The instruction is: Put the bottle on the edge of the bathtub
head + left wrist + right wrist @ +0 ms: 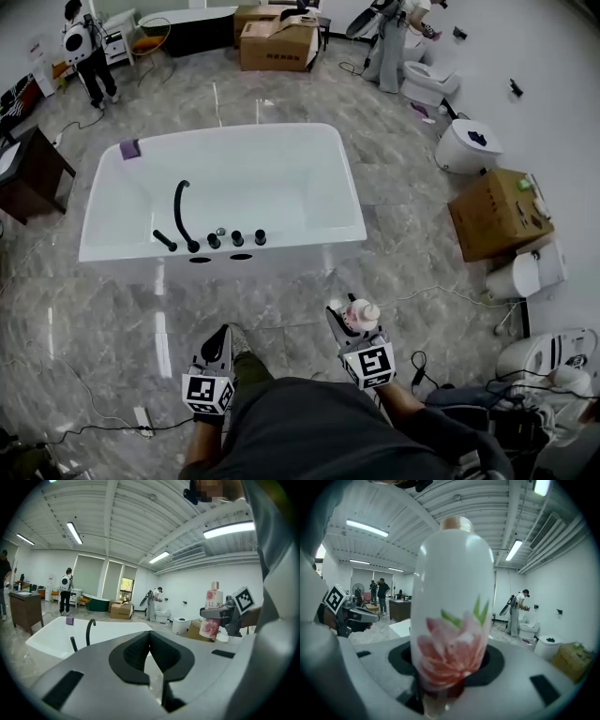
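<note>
bottle in the right gripper, short of the bathtub
the fingers are clamped on the white, flower-printed bottle, upright over the marble floor near the tub's front edge. the left gripper hangs alongside, fingers together on nothing.

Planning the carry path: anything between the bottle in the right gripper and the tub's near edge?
Nothing visible. The right gripper holds the bottle over bare floor, short of the bathtub's near rim. The faucet and knobs sit on that rim's left; its right part is bare.
</note>
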